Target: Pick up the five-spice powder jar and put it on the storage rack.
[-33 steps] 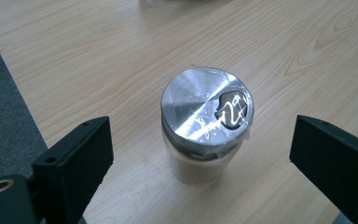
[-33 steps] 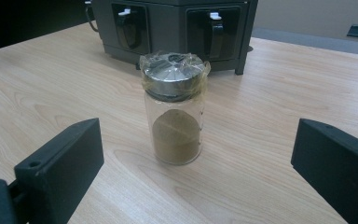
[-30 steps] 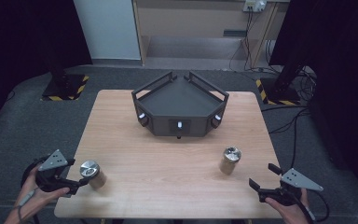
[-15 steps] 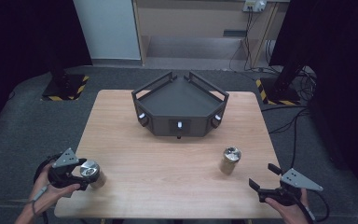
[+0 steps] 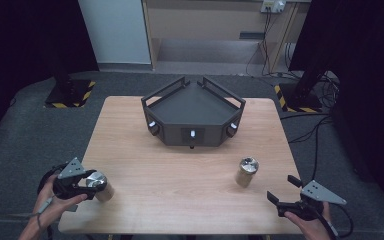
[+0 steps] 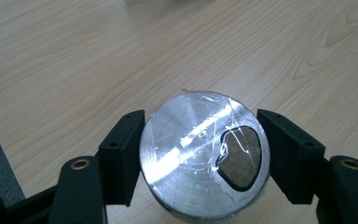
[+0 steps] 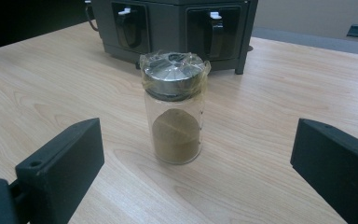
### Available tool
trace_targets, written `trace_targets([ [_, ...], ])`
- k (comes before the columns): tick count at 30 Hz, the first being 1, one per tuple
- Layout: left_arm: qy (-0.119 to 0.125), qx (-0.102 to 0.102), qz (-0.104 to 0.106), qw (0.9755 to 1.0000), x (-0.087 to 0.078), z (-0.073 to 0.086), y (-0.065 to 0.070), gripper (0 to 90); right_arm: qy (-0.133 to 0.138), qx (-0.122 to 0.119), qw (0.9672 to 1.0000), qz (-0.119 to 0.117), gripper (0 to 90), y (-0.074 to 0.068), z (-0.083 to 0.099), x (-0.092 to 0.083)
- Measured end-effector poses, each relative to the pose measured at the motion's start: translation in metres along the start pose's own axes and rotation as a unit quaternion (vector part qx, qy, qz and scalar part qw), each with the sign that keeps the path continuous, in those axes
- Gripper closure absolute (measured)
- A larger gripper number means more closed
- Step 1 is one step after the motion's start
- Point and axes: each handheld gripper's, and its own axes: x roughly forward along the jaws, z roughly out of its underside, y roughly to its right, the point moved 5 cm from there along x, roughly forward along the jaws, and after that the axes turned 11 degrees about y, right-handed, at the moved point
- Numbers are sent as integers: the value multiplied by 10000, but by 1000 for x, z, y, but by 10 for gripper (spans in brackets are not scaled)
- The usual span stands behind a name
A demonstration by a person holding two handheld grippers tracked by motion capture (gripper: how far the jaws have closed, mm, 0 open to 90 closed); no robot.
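**Left gripper clamps jar at desk's near left corner**

The left gripper [image 5: 87, 184] has just closed, pinching the left spice jar [image 6: 204, 154]. The right gripper [image 5: 279, 204], spread wide, hangs off the near right edge, facing the second jar [image 7: 175, 106]. The dark tray [image 5: 194, 107] sits toward the far edge.

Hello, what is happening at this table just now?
A person works with a gripper in each hand. The left gripper has just closed its fingers on a spice jar near the table's front left corner. The right gripper waits open, facing a second spice jar. A dark tray stands behind.
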Motion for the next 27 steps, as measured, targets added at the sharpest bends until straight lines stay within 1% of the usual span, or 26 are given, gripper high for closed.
trace_targets([
  [3, 19, 14, 42, 10000, 0, -4, -1, 341, 1, -1, 10000, -5, 31, 0, 0, 0],
  [5, 39, 47, 93, 9999, 0, -10, -1, 340, 1, 3, 10000, -10, 31, 0, 0, 0],
  [8, 32, 141, 189, 9997, 1, -23, 1, 340, 2, 6, 10000, -15, 31, 0, 0, 0],
  [9, 26, 196, 257, 9995, 2, -31, 2, 340, 0, 6, 10000, -18, 31, 0, 0, 0],
  [10, 28, 224, 289, 9993, 2, -35, 2, 340, -1, 4, 10000, -26, 31, 1, 0, 0],
  [11, 20, 244, 335, 9991, 3, -42, 3, 340, -3, 6, 10000, -27, 31, 1, 0, 0],
  [13, 3, 275, 396, 9988, 6, -51, 5, 340, 0, 4, 10000, -27, 31, 1, 0, 0],
  [17, -23, 373, 602, 9975, 14, -78, 8, 340, 5, 10, 10000, -31, 31, 1, 0, 0],
  [20, -18, 474, 825, 9955, 22, -101, 11, 340, 3, 12, 10000, -40, 31, 1, 0, 0],
  [21, -8, 490, 874, 9950, 24, -106, 12, 340, 5, 13, 10000, -43, 31, 1, 0, 0],
  [24, -38, 632, 1071, 9922, 34, -127, 16, 340, 7, 19, 10000, -49, 31, 1, 0, 0],
  [27, -46, 671, 1237, 9900, 44, -146, 18, 340, 14, 30, 10000, -56, 31, 1, 1, 0],
])
